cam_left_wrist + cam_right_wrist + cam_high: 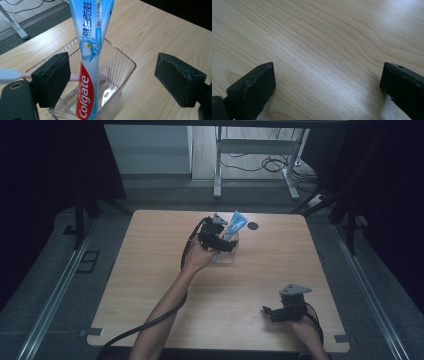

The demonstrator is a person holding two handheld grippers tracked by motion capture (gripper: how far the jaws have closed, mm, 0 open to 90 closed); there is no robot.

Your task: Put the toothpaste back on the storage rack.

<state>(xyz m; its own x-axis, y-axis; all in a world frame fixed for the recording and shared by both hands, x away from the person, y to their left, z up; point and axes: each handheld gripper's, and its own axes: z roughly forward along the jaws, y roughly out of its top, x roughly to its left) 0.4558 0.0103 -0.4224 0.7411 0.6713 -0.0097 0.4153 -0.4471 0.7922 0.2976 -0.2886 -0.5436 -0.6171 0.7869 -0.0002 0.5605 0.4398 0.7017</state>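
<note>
A: How do the jaws of the left gripper [111, 78] stand?

B: Wide apart, pressing nothing. A toothpaste tube [90, 65] stands between them, tilted, its lower end inside a clear ribbed cup [120, 72]. A pink toothbrush [15, 74] lies across the cup, sticking out past the left jaw.

A: Where on the table [150, 270]?

B: Near the middle of the far edge.

A: And the right gripper [325, 86]?

B: Jaws apart over bare wood near the right front corner.

A: The risk?

B: Likely the tall, leaning tube tips out or topples the light cup if a jaw brushes it when the hand lifts away.
</note>
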